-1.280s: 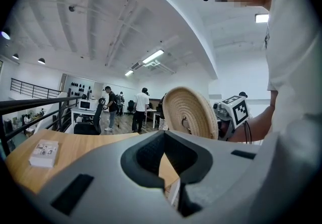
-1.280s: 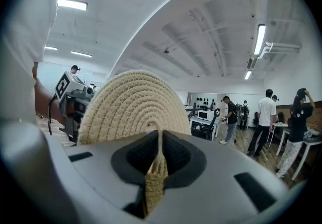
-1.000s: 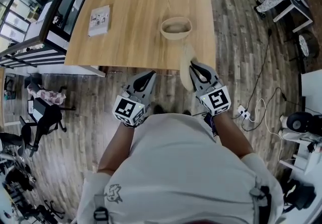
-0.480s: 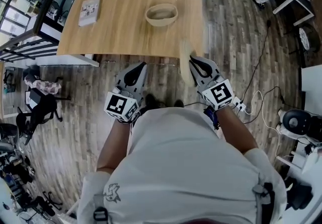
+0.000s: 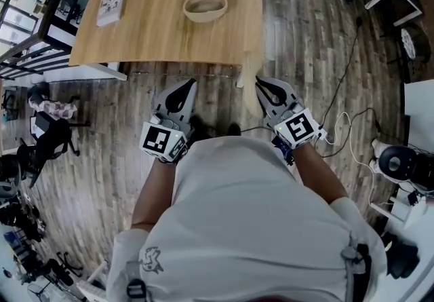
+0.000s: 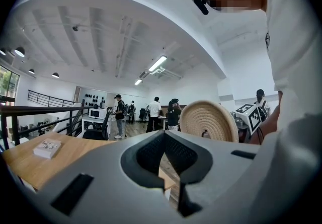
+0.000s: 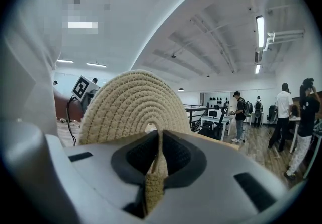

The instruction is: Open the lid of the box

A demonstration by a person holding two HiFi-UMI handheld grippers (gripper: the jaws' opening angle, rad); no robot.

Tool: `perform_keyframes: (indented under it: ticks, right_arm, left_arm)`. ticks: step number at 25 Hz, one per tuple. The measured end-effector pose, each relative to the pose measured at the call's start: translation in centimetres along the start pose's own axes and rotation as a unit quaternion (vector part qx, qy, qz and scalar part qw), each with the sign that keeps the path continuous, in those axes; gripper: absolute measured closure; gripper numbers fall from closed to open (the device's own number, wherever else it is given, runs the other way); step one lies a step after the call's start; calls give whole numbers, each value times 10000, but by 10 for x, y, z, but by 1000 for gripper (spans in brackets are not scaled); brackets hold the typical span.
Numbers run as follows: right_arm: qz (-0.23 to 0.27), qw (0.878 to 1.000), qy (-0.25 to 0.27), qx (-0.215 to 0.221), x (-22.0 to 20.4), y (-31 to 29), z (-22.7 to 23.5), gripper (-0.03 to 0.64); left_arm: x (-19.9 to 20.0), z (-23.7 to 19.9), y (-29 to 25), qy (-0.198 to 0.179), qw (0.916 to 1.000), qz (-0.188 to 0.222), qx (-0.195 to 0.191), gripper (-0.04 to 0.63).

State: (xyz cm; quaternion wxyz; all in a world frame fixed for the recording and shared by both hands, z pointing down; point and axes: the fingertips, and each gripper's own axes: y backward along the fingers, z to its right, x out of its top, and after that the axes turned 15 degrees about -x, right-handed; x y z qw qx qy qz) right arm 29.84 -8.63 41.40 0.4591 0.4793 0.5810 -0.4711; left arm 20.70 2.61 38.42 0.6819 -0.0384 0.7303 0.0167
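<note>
Lid [image 5: 249, 96] off, box [image 5: 205, 15] open on the table [image 5: 149, 36]

Head view: box at twelve o'clock, lid at one o'clock in the right gripper [image 5: 260, 85]. Left gripper view: left gripper [image 6: 164, 134] closed on nothing. Right gripper view: jaws clamp only the lid's rim, so I judge a swing could twist it loose and drop it.

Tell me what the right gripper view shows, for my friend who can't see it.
The right gripper is shut on the edge of a round woven lid, which stands upright and fills the middle of the picture. Behind it, people stand at the right under long ceiling lights.
</note>
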Motion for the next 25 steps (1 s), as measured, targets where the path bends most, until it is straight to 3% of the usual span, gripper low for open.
perform_keyframes:
  ticks: [5, 10, 25]
  right_arm:
    - [124, 9999, 19, 73, 8, 8, -6, 588]
    - [178, 9998, -6, 42, 11, 15, -7, 588]
    - [245, 9997, -78, -41, 7, 14, -1, 587]
  left_arm:
    - [1, 9, 1, -45, 10000, 78, 6, 591]
    - [1, 9, 4, -358, 9988, -83, 327, 591]
    - [4, 4, 1, -298, 9988, 106, 361, 591]
